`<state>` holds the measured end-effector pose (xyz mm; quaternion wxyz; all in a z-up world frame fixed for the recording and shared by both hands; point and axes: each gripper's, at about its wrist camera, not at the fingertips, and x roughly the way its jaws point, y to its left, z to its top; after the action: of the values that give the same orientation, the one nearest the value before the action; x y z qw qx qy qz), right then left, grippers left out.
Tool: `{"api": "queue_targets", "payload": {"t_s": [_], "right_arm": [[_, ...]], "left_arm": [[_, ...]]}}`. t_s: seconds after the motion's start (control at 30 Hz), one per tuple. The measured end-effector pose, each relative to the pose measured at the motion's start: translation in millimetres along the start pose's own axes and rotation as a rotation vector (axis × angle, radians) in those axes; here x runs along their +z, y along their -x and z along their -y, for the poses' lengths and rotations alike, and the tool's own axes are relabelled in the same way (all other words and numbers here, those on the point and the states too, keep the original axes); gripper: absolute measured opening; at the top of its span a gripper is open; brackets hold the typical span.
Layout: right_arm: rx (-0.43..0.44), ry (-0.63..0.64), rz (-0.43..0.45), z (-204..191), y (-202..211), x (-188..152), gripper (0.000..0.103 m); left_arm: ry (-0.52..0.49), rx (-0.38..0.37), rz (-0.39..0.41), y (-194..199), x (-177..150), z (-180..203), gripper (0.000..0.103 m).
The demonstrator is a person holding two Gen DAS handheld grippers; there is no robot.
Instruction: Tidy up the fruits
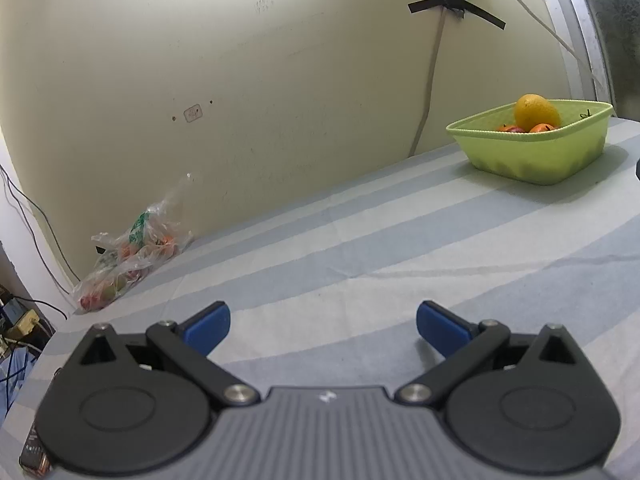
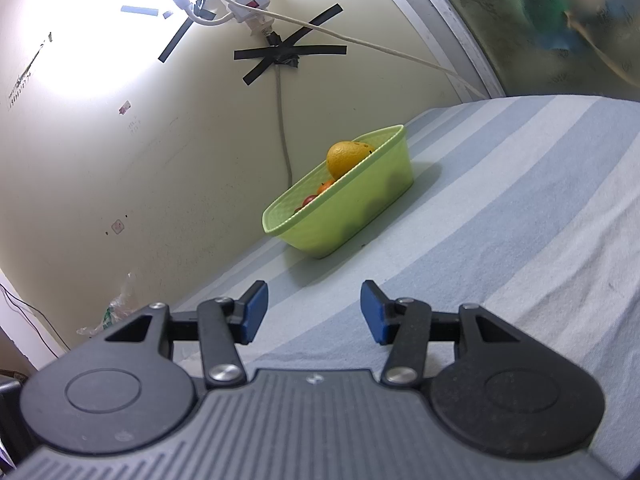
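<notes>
A light green basket (image 1: 532, 152) stands on the striped bed at the far right of the left wrist view, with a big orange (image 1: 537, 111) on top of smaller red and orange fruits. A clear plastic bag (image 1: 132, 256) holding more fruit lies against the wall at the left. My left gripper (image 1: 323, 326) hangs open over the sheet, nothing between its blue pads. In the right wrist view the basket (image 2: 352, 208) with the orange (image 2: 345, 158) sits ahead. My right gripper (image 2: 314, 310) is open and empty, well short of it.
The striped blue and white sheet (image 1: 380, 240) covers the bed up to a cream wall (image 1: 200, 80). A cable (image 2: 282, 128) taped to the wall runs down behind the basket. A window frame (image 2: 452, 28) stands at the right. Wires and clutter (image 1: 16, 320) lie off the bed's left edge.
</notes>
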<state>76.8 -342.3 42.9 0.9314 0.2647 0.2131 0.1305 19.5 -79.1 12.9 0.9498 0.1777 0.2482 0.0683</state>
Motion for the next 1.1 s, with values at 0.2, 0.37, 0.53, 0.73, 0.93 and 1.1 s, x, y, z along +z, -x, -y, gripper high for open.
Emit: {"api": "queue_targets", "payload": {"t_s": [0.2,0.37,0.53,0.73,0.93,1.1], "right_arm": [[0.001,0.0,0.0,0.2,-0.2,0.1,0.054],[0.002,0.0,-0.002,0.6,-0.1,0.6,0.054],[0.002,-0.002,-0.001,0.2,-0.2,0.3,0.054],[0.002,-0.002,-0.001,0.6,0.1,0.5,0.054],[0.002,-0.001,-0.001,0.6,0.0,0.4,0.054],[0.003,-0.001,-0.001,1.0,-0.1,0.7,0.054]], "left_arm": [[0.002,0.003,-0.012,-1.6,-0.1,0.6,0.103],[0.0,0.006,-0.015,-2.3,-0.1,1.1,0.103],[-0.003,0.01,-0.016,-2.4,0.2,2.0,0.103],[-0.004,0.009,-0.017,-2.2,0.3,2.4,0.103],[-0.002,0.011,-0.017,-2.2,0.3,2.3,0.103],[-0.003,0.011,-0.017,-2.3,0.3,2.1,0.103]]}}
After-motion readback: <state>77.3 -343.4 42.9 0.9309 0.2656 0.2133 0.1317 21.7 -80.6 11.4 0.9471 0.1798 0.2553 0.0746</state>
